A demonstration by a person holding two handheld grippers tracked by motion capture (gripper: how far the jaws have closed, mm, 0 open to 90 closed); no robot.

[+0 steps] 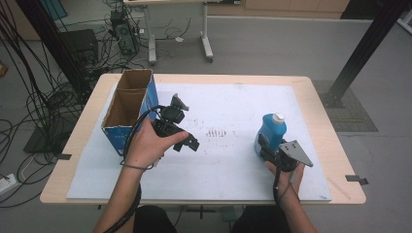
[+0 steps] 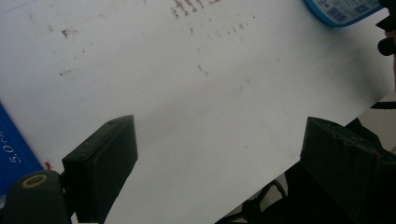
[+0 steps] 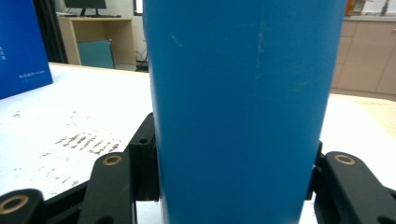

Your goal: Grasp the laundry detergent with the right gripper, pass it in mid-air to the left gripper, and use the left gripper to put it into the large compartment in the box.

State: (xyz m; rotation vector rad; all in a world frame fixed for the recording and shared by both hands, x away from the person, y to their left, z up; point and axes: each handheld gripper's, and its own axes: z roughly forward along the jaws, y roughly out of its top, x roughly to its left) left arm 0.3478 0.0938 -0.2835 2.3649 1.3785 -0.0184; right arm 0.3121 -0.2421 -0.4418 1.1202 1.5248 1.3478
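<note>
A blue bottle (image 1: 271,132) with a white cap stands upright on the white mat at the right. My right gripper (image 1: 265,145) is shut on its lower body, and in the right gripper view the bottle (image 3: 243,112) is pressed between both black jaws of that gripper (image 3: 233,172). At the left, a hand holds my left gripper (image 1: 187,124) over the mat, beside an open cardboard box (image 1: 128,104) with blue sides. In the left gripper view that gripper (image 2: 219,135) is open, with bare mat between its jaws and the bottle's base (image 2: 343,10) far off.
The white mat (image 1: 233,97) covers most of the wooden table (image 1: 335,160) and has dark scuff marks (image 1: 216,132) at its middle. The box's blue wall (image 2: 14,149) lies close to the left jaw. Cables and a desk frame stand on the floor behind.
</note>
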